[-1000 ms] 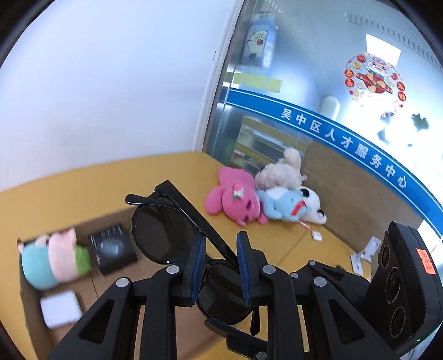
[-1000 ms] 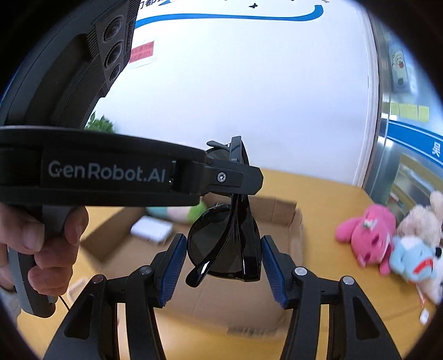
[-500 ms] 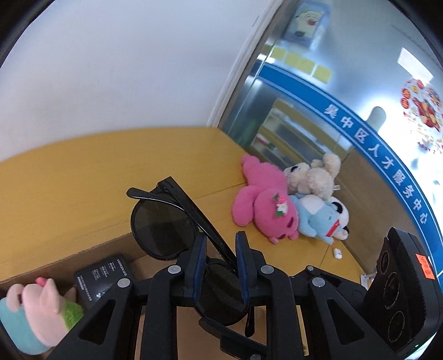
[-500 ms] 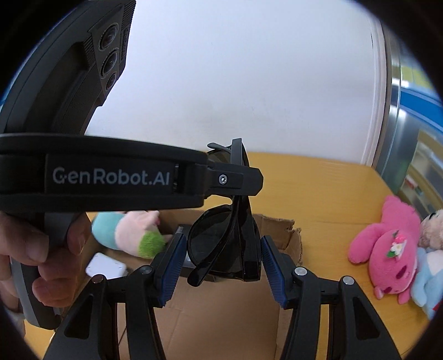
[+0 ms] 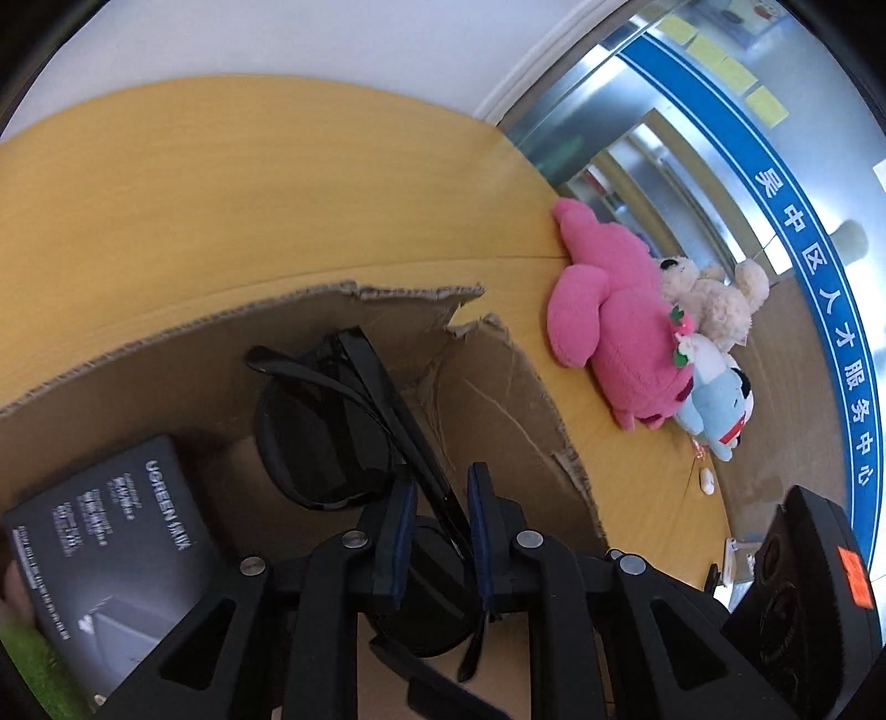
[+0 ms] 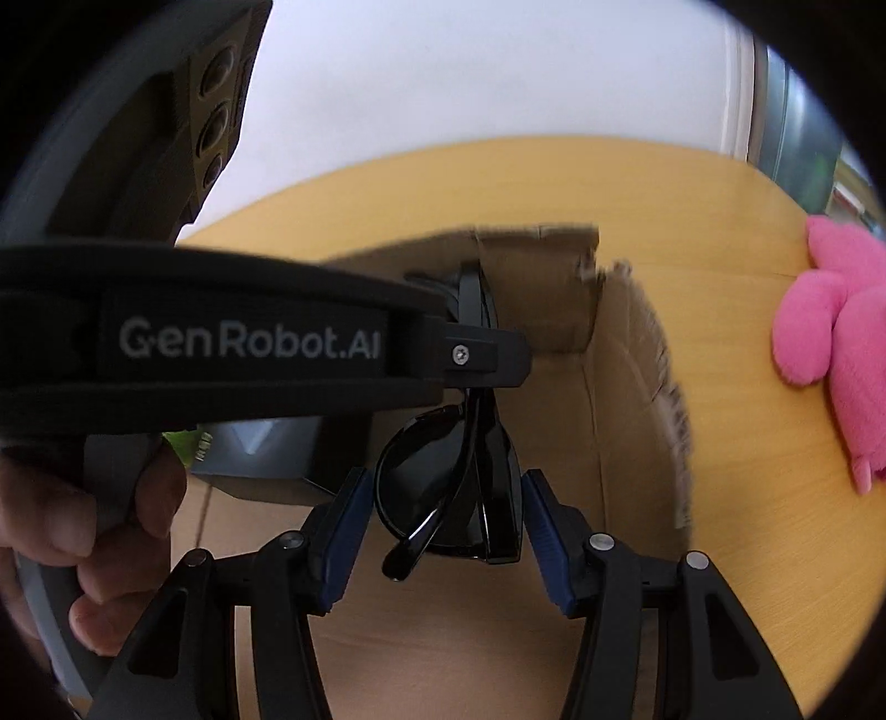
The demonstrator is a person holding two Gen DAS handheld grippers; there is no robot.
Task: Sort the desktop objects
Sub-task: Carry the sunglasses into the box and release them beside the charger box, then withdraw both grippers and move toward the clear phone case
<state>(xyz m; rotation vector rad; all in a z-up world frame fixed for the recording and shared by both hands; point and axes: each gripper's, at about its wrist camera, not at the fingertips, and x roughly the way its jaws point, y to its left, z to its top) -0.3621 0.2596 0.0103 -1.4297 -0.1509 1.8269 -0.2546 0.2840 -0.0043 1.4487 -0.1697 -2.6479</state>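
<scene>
left fingers (image 5: 437, 498) pinch sunglasses (image 5: 326, 437) | yellow wood table (image 5: 221, 194) | white wall (image 5: 304, 39)

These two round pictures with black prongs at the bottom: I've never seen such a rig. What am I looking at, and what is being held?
A person carries a hand-held gripper in each hand, and each has a fisheye camera looking along its two fingers.

The left camera's picture shows the left hand-held gripper shut on folded black sunglasses, over an open cardboard box on a yellow wooden table. A dark Ugreen box lies inside. A pink plush, a cream one and a blue-white one lie on the table beside the box.

The right camera's picture shows the same sunglasses hanging between the open fingers of the right hand-held gripper, which does not visibly touch them. The black bar marked GenRobot.AI is the left gripper's body.
</scene>
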